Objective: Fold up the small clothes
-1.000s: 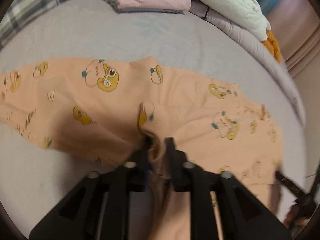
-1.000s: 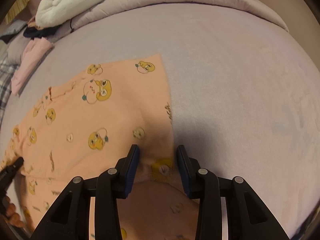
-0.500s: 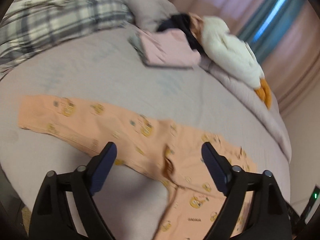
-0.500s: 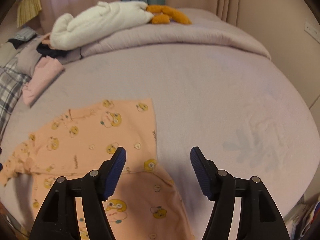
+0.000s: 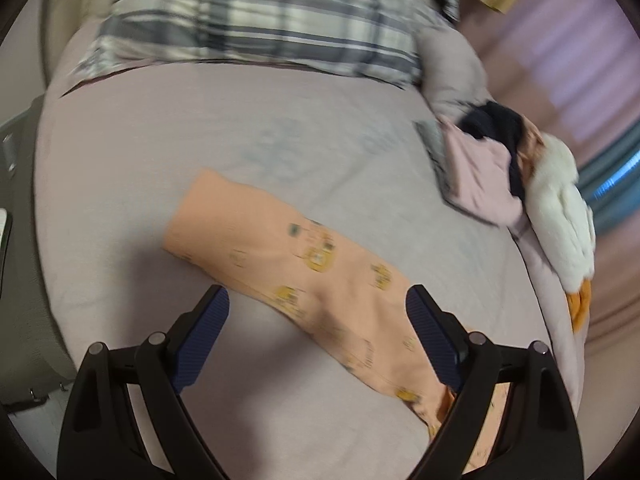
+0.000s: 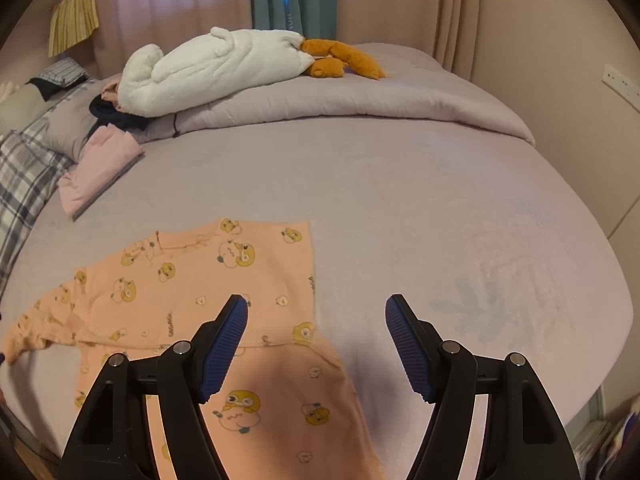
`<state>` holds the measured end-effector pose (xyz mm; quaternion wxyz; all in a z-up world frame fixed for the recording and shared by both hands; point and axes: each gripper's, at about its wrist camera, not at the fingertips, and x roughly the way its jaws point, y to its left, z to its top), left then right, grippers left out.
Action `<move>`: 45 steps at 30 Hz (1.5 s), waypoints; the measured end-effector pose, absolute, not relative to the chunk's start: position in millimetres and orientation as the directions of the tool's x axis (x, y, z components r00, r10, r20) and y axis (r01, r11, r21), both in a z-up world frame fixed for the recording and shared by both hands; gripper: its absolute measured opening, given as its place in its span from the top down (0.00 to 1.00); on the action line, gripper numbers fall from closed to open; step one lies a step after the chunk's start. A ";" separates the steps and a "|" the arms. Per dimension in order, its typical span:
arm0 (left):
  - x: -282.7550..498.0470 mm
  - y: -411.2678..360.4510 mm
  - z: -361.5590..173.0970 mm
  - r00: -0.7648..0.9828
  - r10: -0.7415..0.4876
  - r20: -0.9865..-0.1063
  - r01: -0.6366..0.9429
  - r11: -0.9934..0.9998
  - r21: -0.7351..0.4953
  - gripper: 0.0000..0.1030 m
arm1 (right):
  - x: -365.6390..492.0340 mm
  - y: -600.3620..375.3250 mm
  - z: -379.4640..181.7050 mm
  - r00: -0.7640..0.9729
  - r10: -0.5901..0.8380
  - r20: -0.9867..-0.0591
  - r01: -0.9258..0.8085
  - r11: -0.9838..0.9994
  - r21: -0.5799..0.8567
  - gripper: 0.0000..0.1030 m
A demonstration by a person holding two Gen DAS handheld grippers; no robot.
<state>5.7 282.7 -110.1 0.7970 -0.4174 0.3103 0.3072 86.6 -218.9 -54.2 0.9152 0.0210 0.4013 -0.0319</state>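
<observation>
A small peach garment with yellow cartoon prints lies spread flat on the lilac bed sheet. In the left wrist view one long part of the garment stretches away to the upper left. My left gripper is open and empty, raised above that part. My right gripper is open and empty, raised above the garment's right edge, where a lower part runs toward the camera.
A folded pink garment lies at the far left of the bed, beside dark clothes. A white plush duck with orange feet rests on a rolled lilac duvet. A plaid pillow lies at the head. The bed edge is close on the right.
Both grippers were shut on the peach garment one second ago. They have let go, opened wide and lifted away. The left view has swung toward the pillow end.
</observation>
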 end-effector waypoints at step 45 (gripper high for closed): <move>23.9 261.3 -72.1 0.831 0.082 -0.551 -0.506 0.525 -0.685 0.95 | 79.1 -216.1 -56.5 0.665 -0.057 -0.745 0.081 0.997 -0.005 0.31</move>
